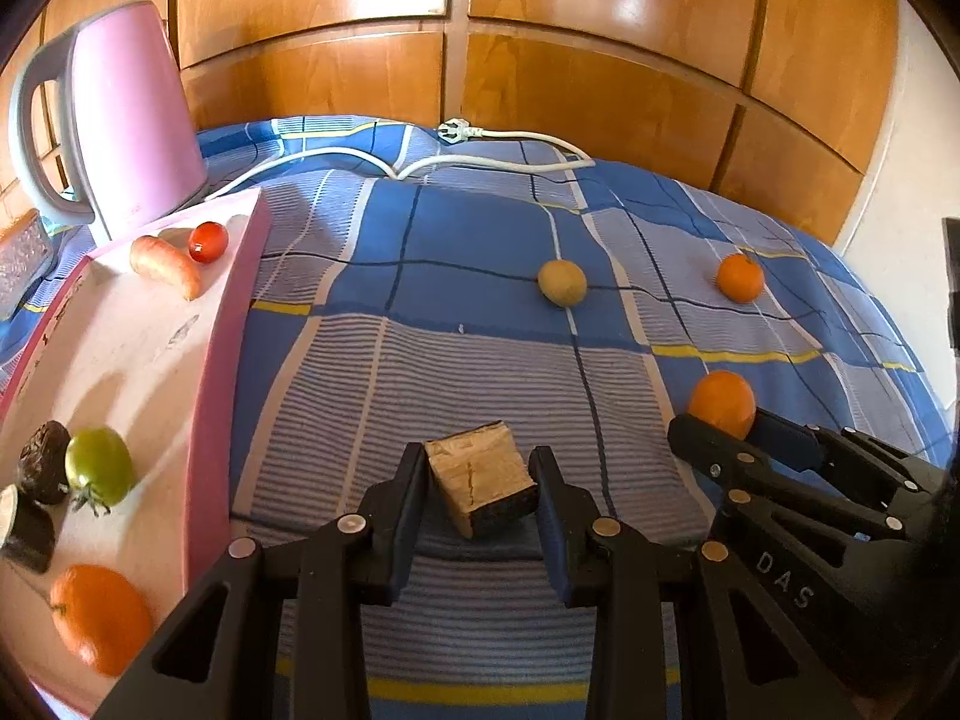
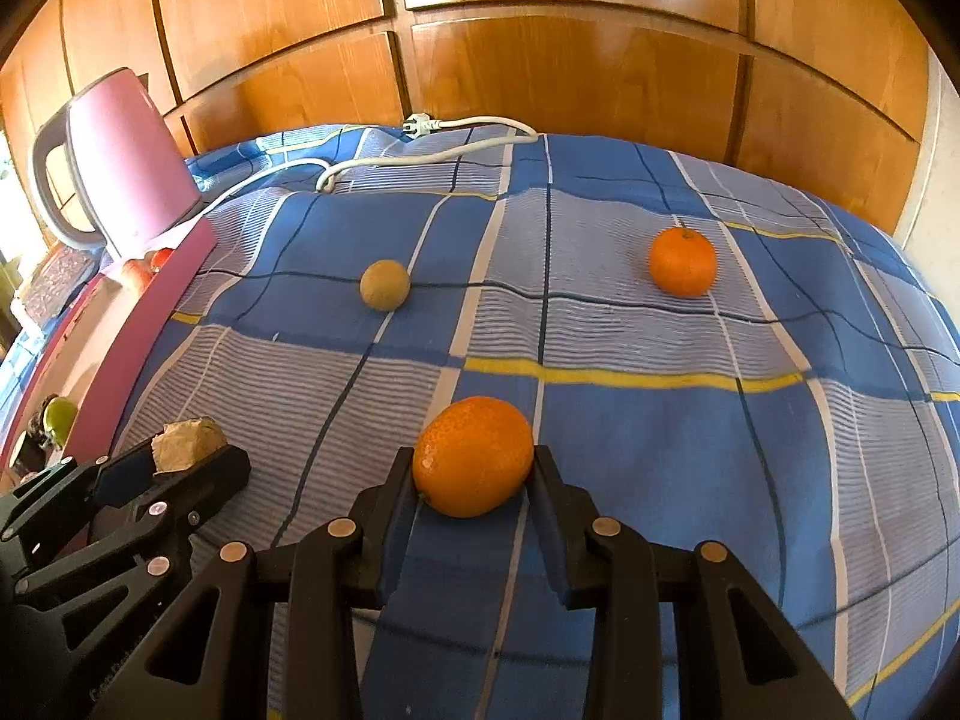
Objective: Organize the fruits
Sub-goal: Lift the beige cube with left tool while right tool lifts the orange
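A pink tray [image 1: 234,324] already holds several fruits. Two fruits lie loose on the blue cloth [image 1: 480,240]: a yellowish one [image 1: 561,282] and an orange [image 1: 740,278]. The left tongs [image 1: 477,483] grip a brown chunk [image 1: 480,489], possibly fruit. The right tongs [image 2: 474,468] clamp another orange [image 2: 474,456], beside the tray.

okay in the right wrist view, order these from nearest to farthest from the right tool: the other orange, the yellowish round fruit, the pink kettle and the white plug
From the right tool, which grips an orange:
1. Yellowish round fruit, ahead, slightly left.
2. Other orange, ahead right; close to the first, so that order is loose.
3. Pink kettle, far left.
4. White plug, at the back edge.
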`<state>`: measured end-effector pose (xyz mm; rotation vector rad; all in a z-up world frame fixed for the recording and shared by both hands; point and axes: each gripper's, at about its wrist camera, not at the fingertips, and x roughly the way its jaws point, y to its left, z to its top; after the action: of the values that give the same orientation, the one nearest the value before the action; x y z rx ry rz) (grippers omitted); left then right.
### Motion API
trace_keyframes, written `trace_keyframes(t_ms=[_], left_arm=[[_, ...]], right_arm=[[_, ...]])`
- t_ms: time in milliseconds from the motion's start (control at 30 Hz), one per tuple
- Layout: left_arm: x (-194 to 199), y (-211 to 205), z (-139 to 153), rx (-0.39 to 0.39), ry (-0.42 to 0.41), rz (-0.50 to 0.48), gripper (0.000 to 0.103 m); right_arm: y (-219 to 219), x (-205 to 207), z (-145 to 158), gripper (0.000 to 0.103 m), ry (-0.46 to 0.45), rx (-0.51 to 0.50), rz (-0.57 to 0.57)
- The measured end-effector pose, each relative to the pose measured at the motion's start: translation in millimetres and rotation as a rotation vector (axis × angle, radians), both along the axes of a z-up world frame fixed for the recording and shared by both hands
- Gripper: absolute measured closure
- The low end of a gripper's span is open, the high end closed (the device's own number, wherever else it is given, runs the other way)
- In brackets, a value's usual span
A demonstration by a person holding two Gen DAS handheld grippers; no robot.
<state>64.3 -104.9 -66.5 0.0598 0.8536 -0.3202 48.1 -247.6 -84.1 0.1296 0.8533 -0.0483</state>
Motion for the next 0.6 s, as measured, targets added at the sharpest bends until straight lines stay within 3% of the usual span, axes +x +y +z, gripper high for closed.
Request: trace_keyframes(t_ms=[600], left_arm=[[-32, 4, 8, -0.010, 0.003, -0.070, 0.069]], right_arm=[[7, -38, 0, 0.066, -0.042, 0.010, -0.008]])
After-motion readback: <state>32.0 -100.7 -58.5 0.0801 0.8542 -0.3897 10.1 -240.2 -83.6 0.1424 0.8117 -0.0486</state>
